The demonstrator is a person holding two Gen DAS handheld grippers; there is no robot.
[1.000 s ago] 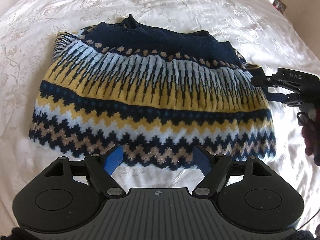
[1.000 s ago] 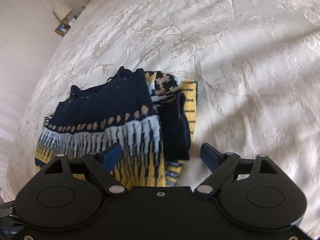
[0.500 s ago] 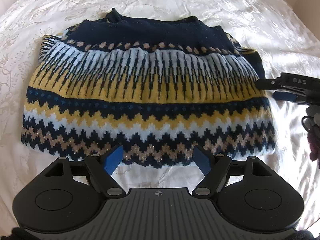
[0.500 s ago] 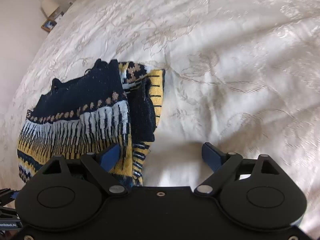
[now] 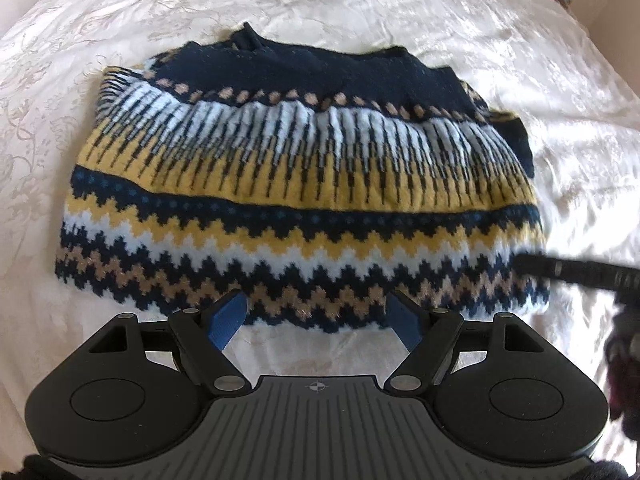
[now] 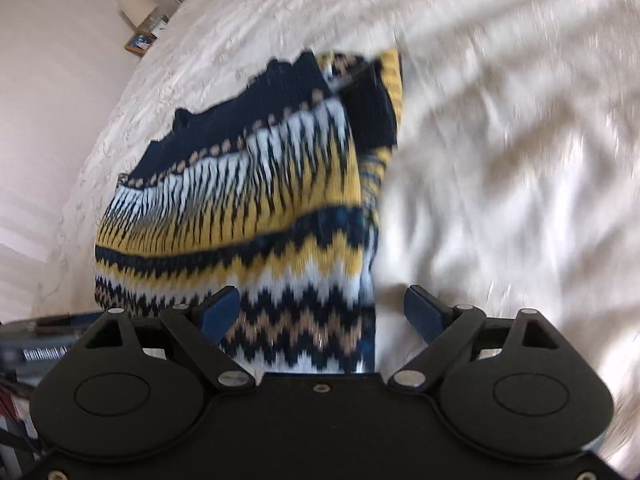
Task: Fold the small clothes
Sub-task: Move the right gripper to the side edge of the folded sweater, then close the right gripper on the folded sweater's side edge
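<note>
Both left gripper [image 5: 316, 318] and right gripper [image 6: 320, 314], jaws wide and empty, are nearing the navy-yellow zigzag knitted sweater [image 5: 300, 200] on the cream embroidered bedspread [image 5: 360, 12]; pinching hem corners evenly is looking best.

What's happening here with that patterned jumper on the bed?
A person holds a two-finger tool in each hand over a knitted sweater lying partly folded on a white bedspread. The left tool is open at the sweater's near hem. The right tool is open at its right edge. Neither grips it.
</note>
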